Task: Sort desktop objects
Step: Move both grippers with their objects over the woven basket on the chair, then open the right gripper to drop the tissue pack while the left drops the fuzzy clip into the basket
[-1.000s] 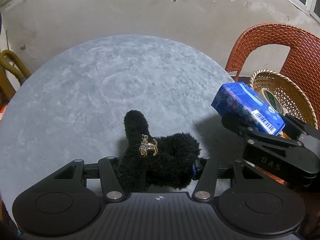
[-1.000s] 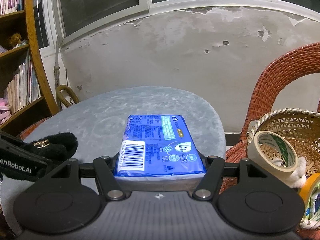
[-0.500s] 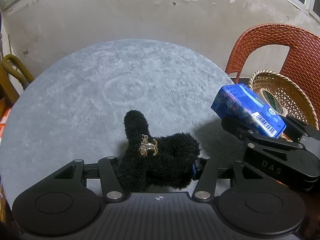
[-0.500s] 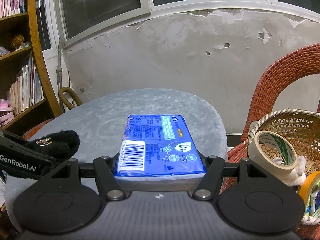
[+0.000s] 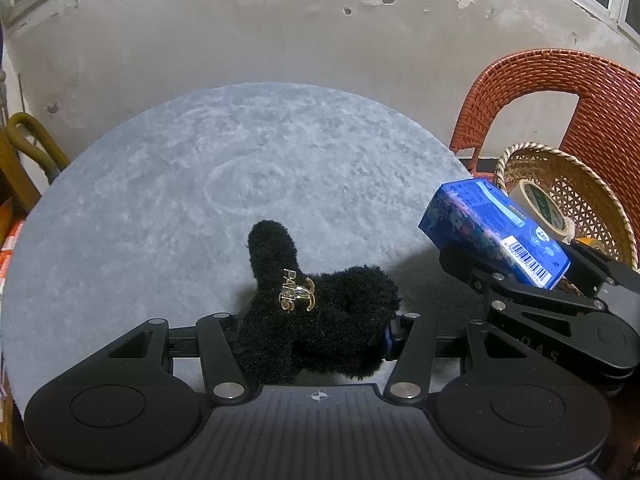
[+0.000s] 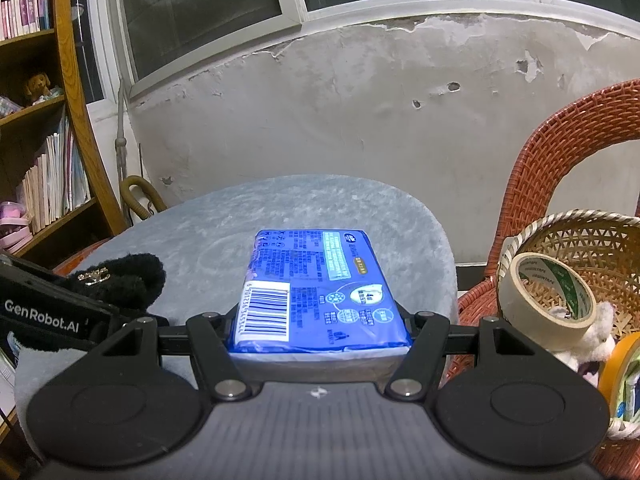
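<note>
My left gripper (image 5: 316,320) is shut on a black fluffy hair tie (image 5: 320,320) with a gold charm, held above the round grey table (image 5: 200,184). My right gripper (image 6: 320,320) is shut on a blue tissue pack (image 6: 320,288), held above the table's right edge. In the left wrist view the right gripper (image 5: 516,272) and its blue pack (image 5: 492,232) sit at the right, next to a wicker basket (image 5: 592,184). In the right wrist view the left gripper with the hair tie (image 6: 128,280) is at the left.
The wicker basket (image 6: 600,240) rests on a red wicker chair (image 6: 560,152) at the right and holds a tape roll (image 6: 548,296), a white plush toy (image 6: 592,336) and a yellow tape roll (image 6: 624,368). A bookshelf (image 6: 44,120) stands left. A wall is behind.
Both grippers have risen and drawn back a little with their objects; the table looks lower and farther in both views. Both grips are unchanged.
</note>
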